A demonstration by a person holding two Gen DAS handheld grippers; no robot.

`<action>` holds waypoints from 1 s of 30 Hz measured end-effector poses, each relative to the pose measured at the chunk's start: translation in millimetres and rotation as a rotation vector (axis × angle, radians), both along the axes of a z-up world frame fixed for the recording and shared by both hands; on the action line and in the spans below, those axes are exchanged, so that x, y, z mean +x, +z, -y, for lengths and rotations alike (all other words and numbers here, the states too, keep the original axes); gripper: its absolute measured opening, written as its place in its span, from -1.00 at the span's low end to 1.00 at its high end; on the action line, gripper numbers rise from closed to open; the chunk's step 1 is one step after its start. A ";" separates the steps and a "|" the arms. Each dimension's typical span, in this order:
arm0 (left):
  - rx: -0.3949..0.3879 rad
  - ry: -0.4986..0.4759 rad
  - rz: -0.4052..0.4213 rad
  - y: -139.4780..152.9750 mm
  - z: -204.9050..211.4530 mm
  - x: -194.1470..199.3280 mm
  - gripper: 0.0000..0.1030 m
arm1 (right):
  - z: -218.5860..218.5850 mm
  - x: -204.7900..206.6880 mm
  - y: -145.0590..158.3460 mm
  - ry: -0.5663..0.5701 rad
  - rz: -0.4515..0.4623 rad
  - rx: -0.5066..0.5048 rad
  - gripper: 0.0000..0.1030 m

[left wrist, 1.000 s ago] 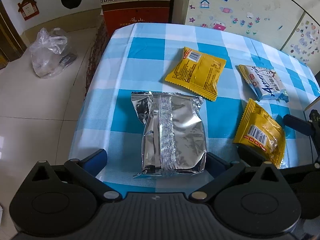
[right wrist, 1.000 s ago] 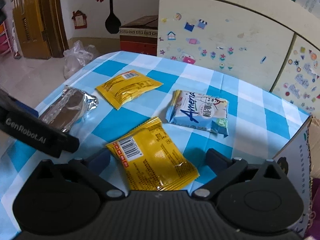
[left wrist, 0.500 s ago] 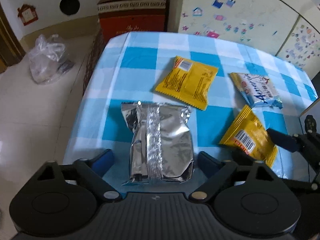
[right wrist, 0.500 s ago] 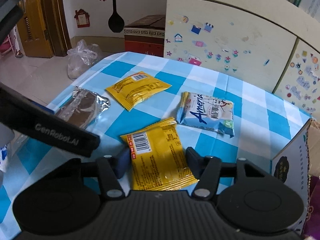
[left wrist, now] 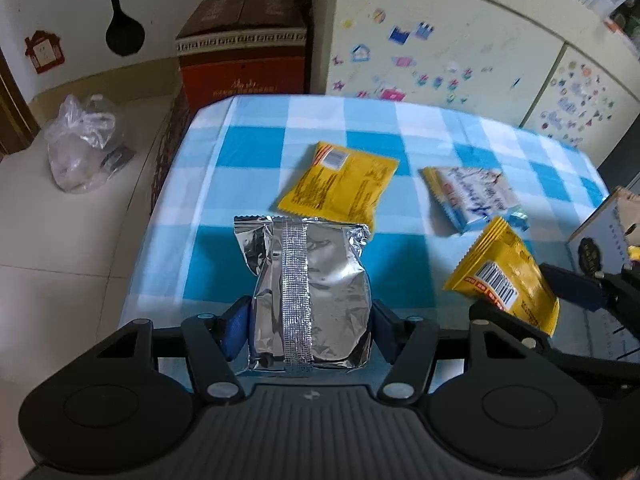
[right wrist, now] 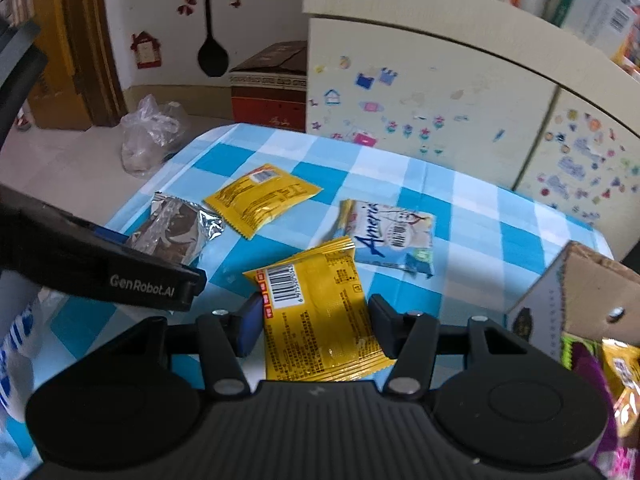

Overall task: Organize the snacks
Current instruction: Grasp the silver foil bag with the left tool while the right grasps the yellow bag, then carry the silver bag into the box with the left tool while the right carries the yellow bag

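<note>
Room: Sticker-covered cream cabinet doors (left wrist: 460, 52) are standing behind the table, with a red and brown carton (left wrist: 244, 52) and a clear plastic bag (left wrist: 82, 148) sitting on the pale tiled floor off the left edge.
Surface: blue and white checked tablecloth (left wrist: 256, 148) is covering the table and carrying all the loose snacks.
Left gripper (left wrist: 308, 326): it is pointing steeply down at the near left part of the cloth, and its jaws are closing, with the blue pads pressing in against both sides of a packet.
Silver packet (left wrist: 308, 280): this foil pouch is sitting between those pads, seam side up, its crimped far end reaching toward the middle of the table.
Far yellow packet (left wrist: 340, 184): it is lying flat just beyond the silver one, barcode label up, their edges close or touching.
Blue and white packet (right wrist: 394, 236): it is lying flat to the right of the far yellow packet, printed face up.
Right gripper (right wrist: 314, 326): it is narrowed around a packet, pads squeezing both long edges.
Held yellow packet (right wrist: 316, 312): it is being gripped by the right gripper, barcode facing up, its far end appearing tilted up off the cloth in the left wrist view and overlapping the blue and white packet in the right wrist view.
Cardboard box (right wrist: 568, 292): it is standing open at the right edge, with colourful wrappers (right wrist: 600, 372) showing inside.
</note>
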State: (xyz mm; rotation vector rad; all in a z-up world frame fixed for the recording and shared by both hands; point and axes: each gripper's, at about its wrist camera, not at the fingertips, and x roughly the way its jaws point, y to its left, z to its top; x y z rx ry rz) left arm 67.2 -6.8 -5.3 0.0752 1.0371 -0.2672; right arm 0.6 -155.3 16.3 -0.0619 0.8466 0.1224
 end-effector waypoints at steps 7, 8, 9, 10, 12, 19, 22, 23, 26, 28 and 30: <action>0.012 -0.027 0.083 20.9 15.5 -11.5 0.30 | 15.6 -10.8 19.2 -0.061 0.007 -0.014 0.10; 0.015 -0.028 0.090 22.6 16.6 -12.4 0.30 | 17.5 -12.3 22.2 -0.067 0.011 -0.021 0.10; 0.015 -0.029 0.095 24.4 16.9 -13.7 0.30 | 19.2 -14.0 25.5 -0.068 0.017 -0.029 0.10; 0.014 -0.029 0.099 26.7 17.7 -15.2 0.30 | 20.7 -15.9 28.9 -0.069 0.024 -0.036 0.10; 0.006 -0.034 0.104 31.1 19.4 -17.5 0.30 | 23.6 -19.1 34.5 -0.068 0.032 -0.040 0.10; -0.004 -0.066 0.130 45.2 32.4 -26.9 0.30 | 36.3 -30.3 51.8 -0.074 0.053 -0.015 0.10; -0.004 -0.074 0.139 48.6 39.2 -30.8 0.30 | 43.1 -31.8 53.7 -0.097 0.058 0.004 0.10; -0.005 -0.076 0.142 49.9 41.7 -32.1 0.30 | 45.4 -32.7 54.4 -0.102 0.060 0.004 0.10; -0.010 -0.085 0.149 52.9 47.5 -34.4 0.30 | 51.1 -35.8 59.2 -0.114 0.068 0.017 0.10; -0.009 -0.091 0.157 54.6 50.8 -36.7 0.30 | 55.2 -38.8 63.2 -0.123 0.079 0.027 0.10; -0.008 -0.098 0.164 55.7 54.3 -39.4 0.30 | 58.9 -42.1 66.7 -0.126 0.084 0.036 0.10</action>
